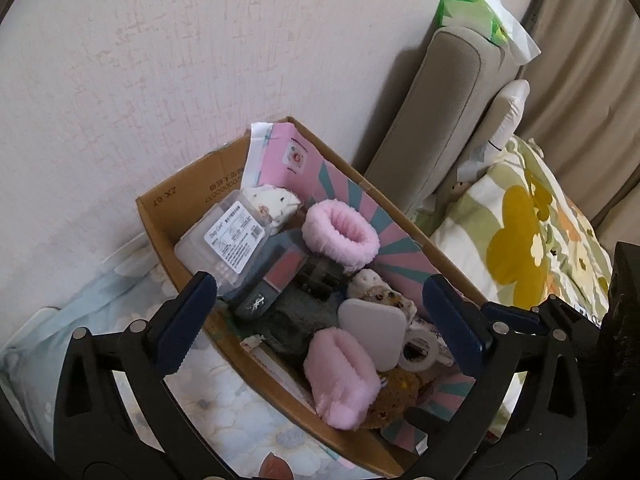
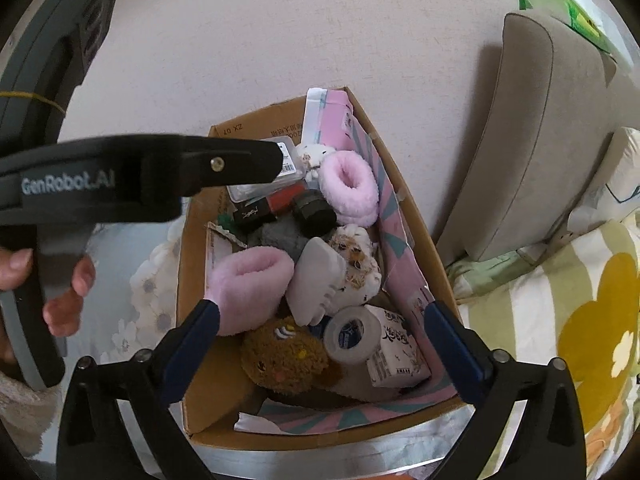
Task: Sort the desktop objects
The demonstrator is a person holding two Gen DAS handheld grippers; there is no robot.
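Observation:
A cardboard box (image 1: 188, 196) (image 2: 188, 280) against the wall is full of small objects. Inside lie two pink fluffy slippers (image 1: 340, 236) (image 2: 250, 288), a clear plastic case (image 1: 224, 240), a lipstick box (image 1: 272, 284) (image 2: 256, 212), a white flat pad (image 1: 374, 324) (image 2: 318, 280), a tape roll (image 2: 352, 334), a brown plush (image 2: 284, 358) and a tissue pack (image 2: 396, 354). My left gripper (image 1: 320, 316) is open and empty above the box. My right gripper (image 2: 320, 330) is open and empty over the box's near end. The left gripper's body (image 2: 132, 178) shows at the left of the right wrist view.
A grey cushion (image 1: 432, 120) (image 2: 532, 132) leans on the wall right of the box, with a green tissue pack (image 1: 476, 12) on top. A floral bedspread (image 1: 532, 232) (image 2: 568, 320) lies to the right. A pale blue flowered cloth (image 1: 224, 404) covers the surface under the box.

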